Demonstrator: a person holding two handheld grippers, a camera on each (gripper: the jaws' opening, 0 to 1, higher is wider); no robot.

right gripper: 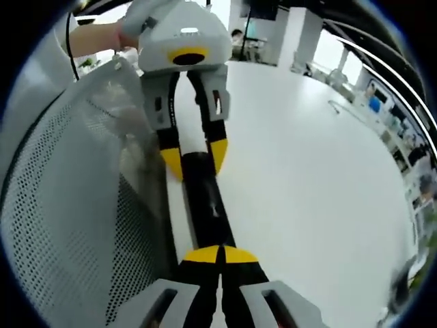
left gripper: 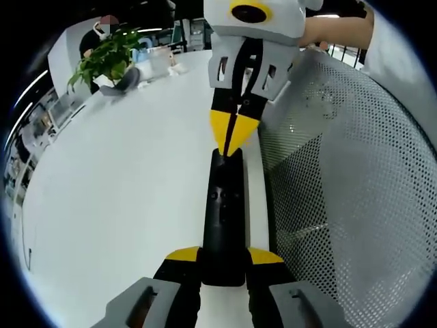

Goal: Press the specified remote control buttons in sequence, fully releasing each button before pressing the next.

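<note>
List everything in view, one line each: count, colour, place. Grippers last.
remote control: one, black, lying on the white table, beside the mesh basket.
table: one, white, under everything.
mesh basket: one, white perforated, alongside the remote.
potted plant: one, green, at the table's far end.
left gripper: one, yellow-tipped, jaws clamped on the remote's near end.
right gripper: one, yellow-tipped, jaws closed together, tips at the remote's other end.

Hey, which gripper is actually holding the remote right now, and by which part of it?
The left gripper clamps one end of the black remote between its jaws. The right gripper, jaws shut, touches the other end with its tips, holding nothing.
</note>
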